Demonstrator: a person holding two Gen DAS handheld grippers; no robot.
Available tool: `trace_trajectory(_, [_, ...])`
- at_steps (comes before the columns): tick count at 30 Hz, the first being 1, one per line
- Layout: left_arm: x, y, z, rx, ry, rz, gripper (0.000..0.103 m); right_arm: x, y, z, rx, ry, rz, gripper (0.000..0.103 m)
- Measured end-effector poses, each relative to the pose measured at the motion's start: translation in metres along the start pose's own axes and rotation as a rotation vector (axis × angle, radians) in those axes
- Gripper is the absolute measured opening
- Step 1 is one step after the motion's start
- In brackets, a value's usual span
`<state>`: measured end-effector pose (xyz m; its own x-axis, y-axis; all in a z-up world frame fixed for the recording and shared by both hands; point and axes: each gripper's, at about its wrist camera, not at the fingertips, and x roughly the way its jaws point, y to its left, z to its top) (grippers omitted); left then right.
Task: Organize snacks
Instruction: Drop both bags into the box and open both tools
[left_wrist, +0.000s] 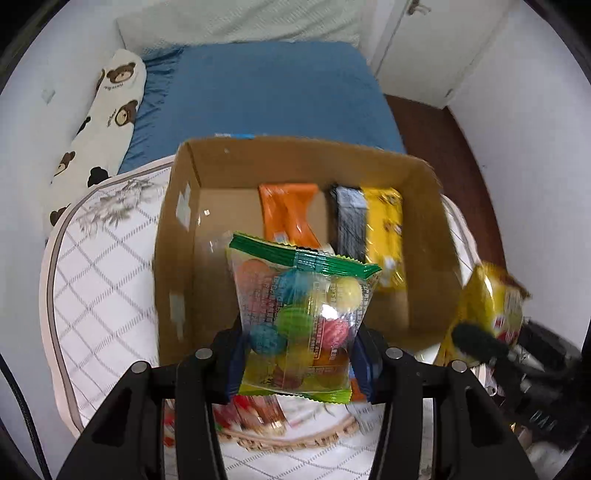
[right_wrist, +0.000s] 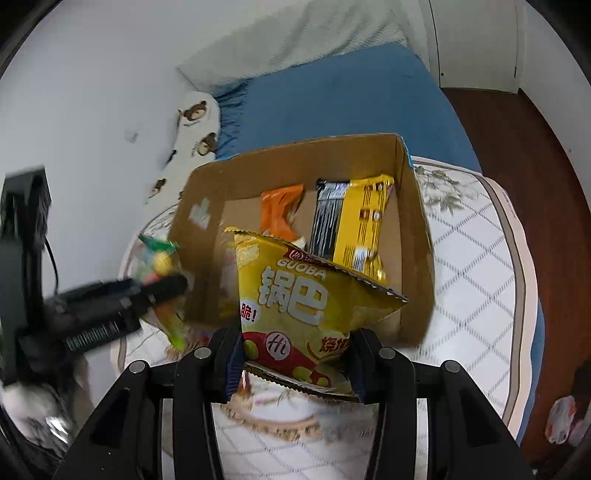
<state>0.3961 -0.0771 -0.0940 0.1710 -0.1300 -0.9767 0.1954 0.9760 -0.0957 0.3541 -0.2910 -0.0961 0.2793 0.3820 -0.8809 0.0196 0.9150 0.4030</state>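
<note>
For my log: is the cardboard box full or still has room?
Has room: the cardboard box holds three packets at the back; bare floor shows at front.

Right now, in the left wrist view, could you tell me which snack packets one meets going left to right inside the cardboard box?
Orange packet → black packet → yellow packet, all lying in the cardboard box.

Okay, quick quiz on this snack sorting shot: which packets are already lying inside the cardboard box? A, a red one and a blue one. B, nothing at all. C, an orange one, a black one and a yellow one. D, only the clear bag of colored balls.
C: the cardboard box holds an orange packet, a black packet and a yellow packet, while the clear bag of colored balls is gripped in the left gripper.
</note>
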Motion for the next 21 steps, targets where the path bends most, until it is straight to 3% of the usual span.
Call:
trace_trajectory(6, [0.06,0.017,0.067,-0.022,0.119,0.065,0.045,0.076,-0.016,0.03,0.049,0.134,-0.045,0.049])
trace_trajectory(14, [0.131,0.029,0.097,-0.026,0.249,0.131,0.047,0.127,-0.034,0.027,0.064,0.256,-0.1,0.049])
trace_trajectory(16, [0.142,0.032,0.1,-0.033,0.26,0.129,0.05,0.14,-0.035,0.024,0.058,0.32,-0.117,0.06])
trace_trajectory(17, [0.145,0.034,0.102,-0.037,0.259,0.119,0.052,0.147,-0.036,0.022,0.055,0.348,-0.131,0.079])
trace_trajectory(18, [0.147,0.035,0.103,-0.041,0.259,0.115,0.059,0.153,-0.036,0.021,0.047,0.368,-0.14,0.09])
trace_trajectory(21, [0.145,0.037,0.103,-0.041,0.235,0.123,0.075,0.161,-0.036,0.019,0.045,0.378,-0.152,0.094])
